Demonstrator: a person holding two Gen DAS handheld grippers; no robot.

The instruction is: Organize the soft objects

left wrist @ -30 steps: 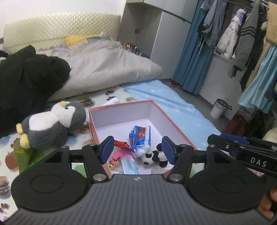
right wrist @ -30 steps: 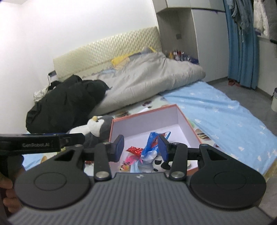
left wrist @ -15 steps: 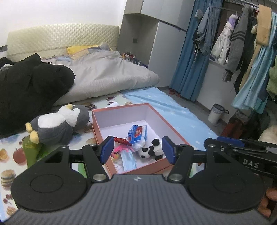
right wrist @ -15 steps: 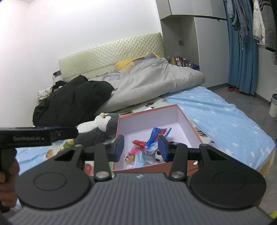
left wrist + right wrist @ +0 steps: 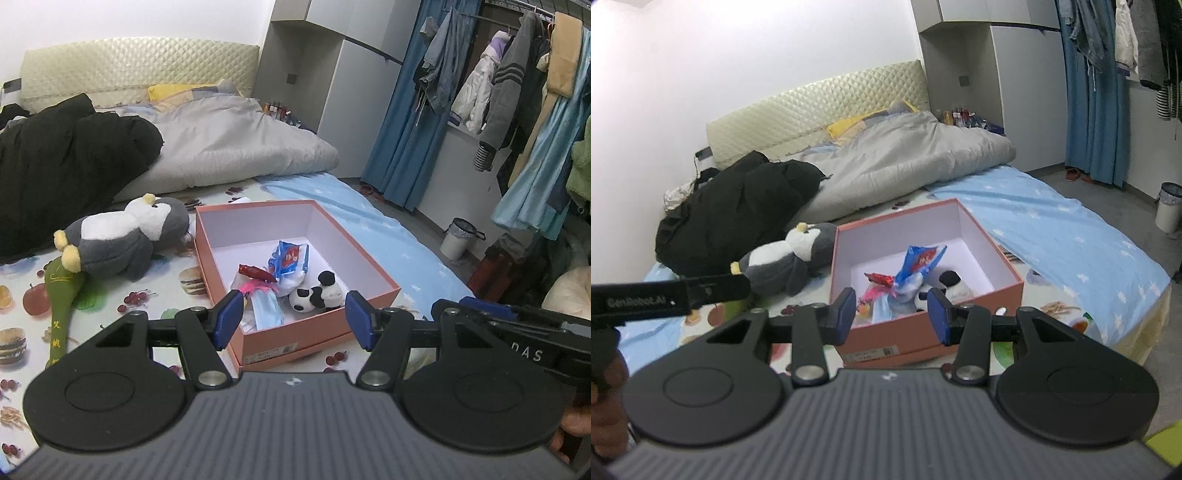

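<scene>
Left gripper (image 5: 293, 318) and right gripper (image 5: 892, 314) both hung with jaws spread, empty, above the near edge of the box (image 5: 280, 341). Panda (image 5: 316, 292), mask (image 5: 269, 310) and wrappers lay inside the box. Penguin (image 5: 122, 236) lay on the mat just left of it.

Penguin plush (image 5: 122, 240) lying beside box (image 5: 369, 273), panda (image 5: 317, 293) inside

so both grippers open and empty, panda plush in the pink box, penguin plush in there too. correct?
Not quite: the penguin plush lies outside the pink box, on the printed mat against its left wall, as the left wrist view shows. The panda plush is inside; left gripper and right gripper are open and empty.
</scene>
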